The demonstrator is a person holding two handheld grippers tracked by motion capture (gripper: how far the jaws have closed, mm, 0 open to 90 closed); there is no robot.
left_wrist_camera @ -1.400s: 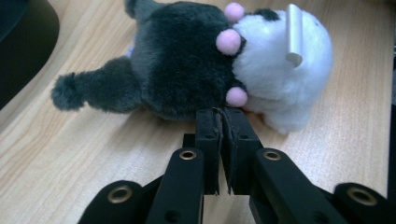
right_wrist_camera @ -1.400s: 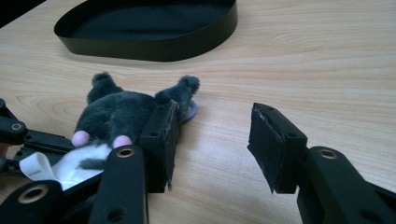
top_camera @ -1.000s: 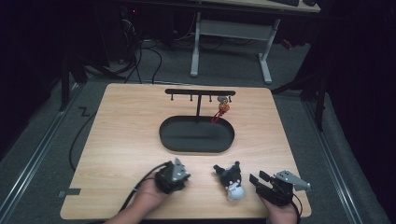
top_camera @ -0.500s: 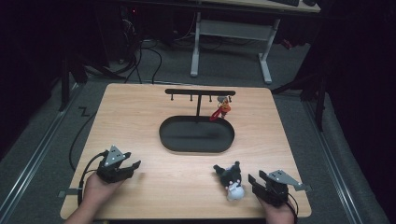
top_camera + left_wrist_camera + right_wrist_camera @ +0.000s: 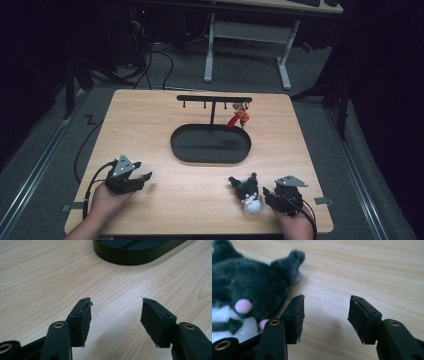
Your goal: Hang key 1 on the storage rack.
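In the high view the left gripper (image 5: 136,179) sits at the lower left of the frame, over bare wood near the front edge of the table (image 5: 150,120), with the person's left hand (image 5: 102,200) behind it. In the left gripper view its jaws stand well apart, having just been opening, and nothing lies between them but the wood grain; the near rim of the black oval tray (image 5: 135,252) fills the top of that view, well ahead of the tips. The right gripper (image 5: 270,196) is at the lower right of the high view, also near the front edge, and its jaws have likewise just been opening a little. In the right gripper view they gape with only table between them, and the plush toy (image 5: 244,290) (dark fur, white face, pink spots) lies at the left of that frame, just outside the left-hand jaw; whether that jaw actually touches the fur I cannot tell. From above, the plush toy (image 5: 247,192) lies on the table just left of the right gripper, below and to the right of the tray (image 5: 210,145) at the centre of the frame. Behind the tray rises a black T-shaped hook stand (image 5: 214,100), and a small red charm (image 5: 240,117) hangs from the right end of its bar.
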